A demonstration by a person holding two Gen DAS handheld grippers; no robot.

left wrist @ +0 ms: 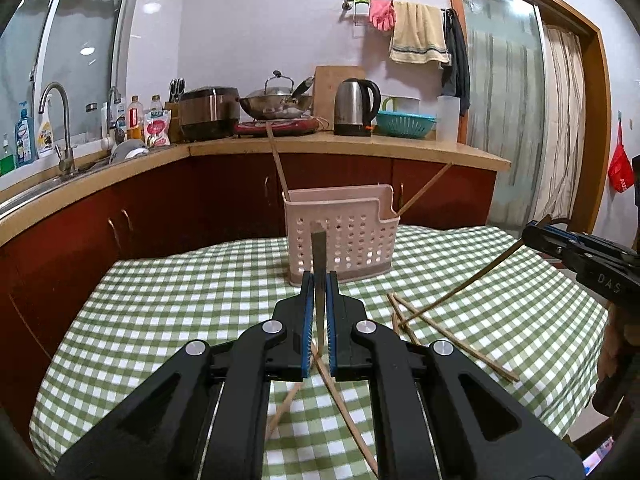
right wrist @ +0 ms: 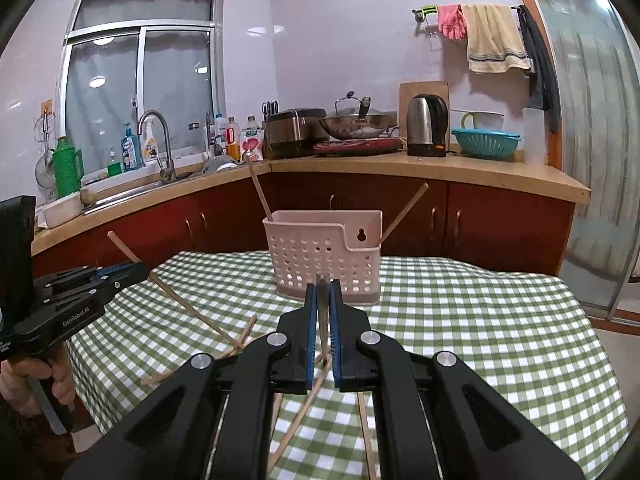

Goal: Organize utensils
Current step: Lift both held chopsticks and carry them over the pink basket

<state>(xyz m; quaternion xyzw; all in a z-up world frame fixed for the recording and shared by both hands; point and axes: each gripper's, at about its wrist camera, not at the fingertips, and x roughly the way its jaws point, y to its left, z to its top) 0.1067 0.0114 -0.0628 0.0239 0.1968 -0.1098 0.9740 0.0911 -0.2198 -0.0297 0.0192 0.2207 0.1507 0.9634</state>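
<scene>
Left claw (left wrist: pixel 319 280): clamped on one chopstick (left wrist: pixel 319 256). Right claw (right wrist: pixel 323 290): clamped on another chopstick (right wrist: pixel 322 300), apparently. Pink holder basket (left wrist: pixel 340 240): upright on checked bench (left wrist: pixel 180 300), two chopsticks inside. Loose chopsticks (left wrist: pixel 460 336) lie near the basket.

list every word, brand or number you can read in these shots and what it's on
"DAS": on the right hand-held gripper, seen in the left wrist view; it may run on out of sight.
"GenRobot.AI": on the left hand-held gripper, seen in the right wrist view.
Bottles by the sink: labels too small to read.
White and pink pouch: print blurred.
Red bag by the door: white lettering cut off, unreadable.
</scene>
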